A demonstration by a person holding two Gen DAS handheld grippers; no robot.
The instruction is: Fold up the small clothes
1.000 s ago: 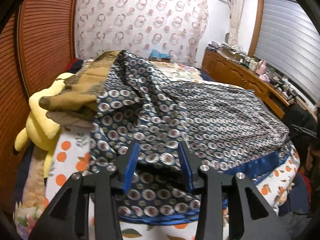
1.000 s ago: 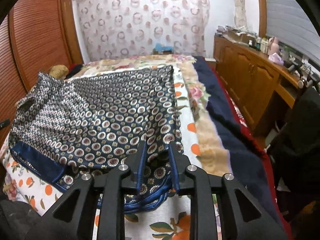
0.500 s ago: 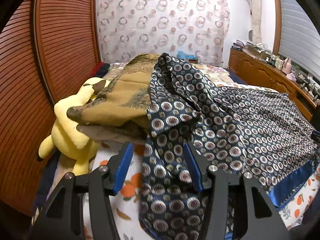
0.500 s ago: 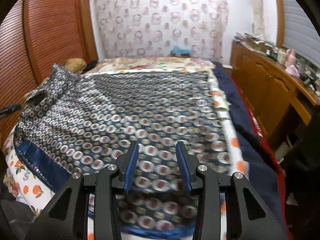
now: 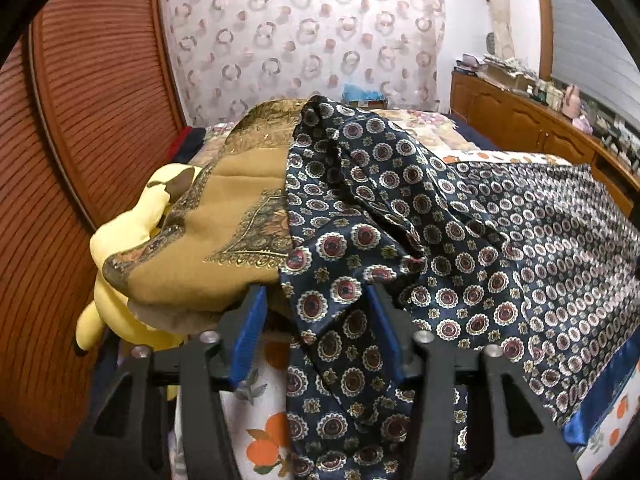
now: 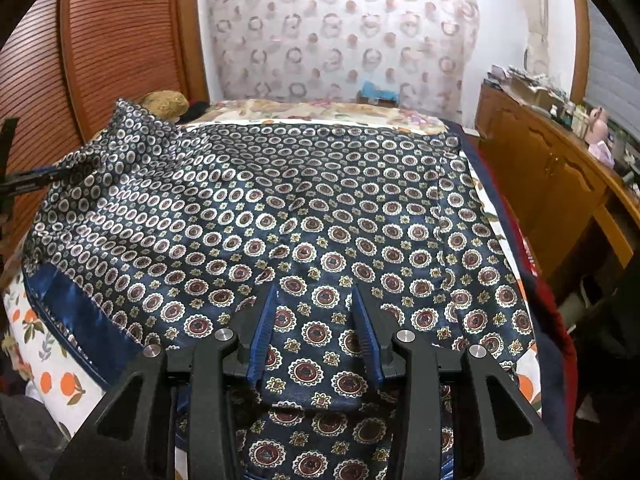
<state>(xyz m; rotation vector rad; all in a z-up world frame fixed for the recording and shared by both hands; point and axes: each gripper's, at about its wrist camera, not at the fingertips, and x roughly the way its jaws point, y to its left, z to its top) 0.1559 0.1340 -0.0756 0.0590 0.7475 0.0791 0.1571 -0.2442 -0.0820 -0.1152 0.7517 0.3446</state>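
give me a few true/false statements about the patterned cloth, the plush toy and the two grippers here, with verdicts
1. The navy silk cloth with round medallions is spread over the bed. True.
2. The yellow plush toy sits on the wooden sideboard. False: it lies at the bed's left edge, partly under a mustard-brown patterned cloth.
3. The navy cloth has a plain bright blue border along one edge. True.
4. The right gripper is clamped shut on the plush toy. False: its blue-padded jaws stand apart over the navy cloth, pads not pressing on it; they have just been opening.
5. The left gripper faces a draped fold of the navy cloth. True.
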